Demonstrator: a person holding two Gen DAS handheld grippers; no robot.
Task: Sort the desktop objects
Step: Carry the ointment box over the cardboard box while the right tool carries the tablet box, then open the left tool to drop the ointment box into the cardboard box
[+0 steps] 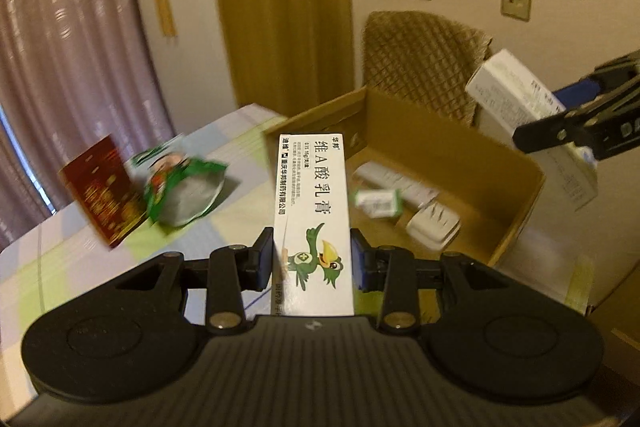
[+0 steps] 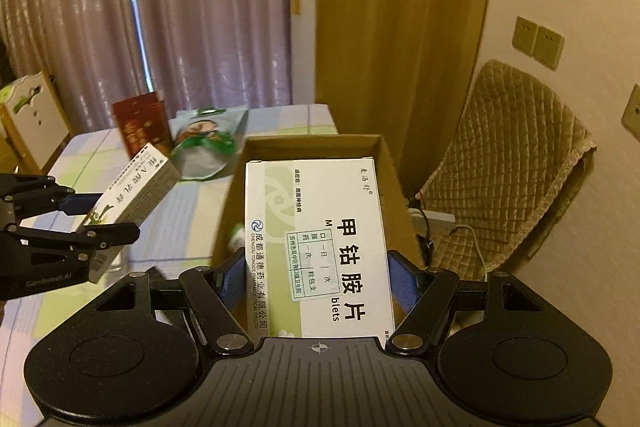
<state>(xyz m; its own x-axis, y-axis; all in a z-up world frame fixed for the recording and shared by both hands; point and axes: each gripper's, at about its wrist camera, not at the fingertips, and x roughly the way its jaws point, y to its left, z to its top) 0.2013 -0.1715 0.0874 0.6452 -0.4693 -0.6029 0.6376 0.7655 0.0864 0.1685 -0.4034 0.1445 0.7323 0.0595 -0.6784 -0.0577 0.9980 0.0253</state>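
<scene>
Two medicine boxes held above the carton, deposit pending.

Left tool [image 1: 312, 259] grips cream box [image 1: 312, 211]; right tool [image 2: 316, 283] grips tablet box [image 2: 320, 247], both off the table [image 1: 80, 267], over or beside open carton [image 1: 448, 147] at its far right corner. Next, likely: lower, release inside. Far edge: red packet [image 1: 102, 191], green pouch [image 1: 180, 187]. Curtains, padded chair [image 2: 508, 163] behind.

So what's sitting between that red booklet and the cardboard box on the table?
A crumpled green snack bag lies between the red booklet and the cardboard box, touching or overlapping the booklet. The right wrist view shows it best.
</scene>
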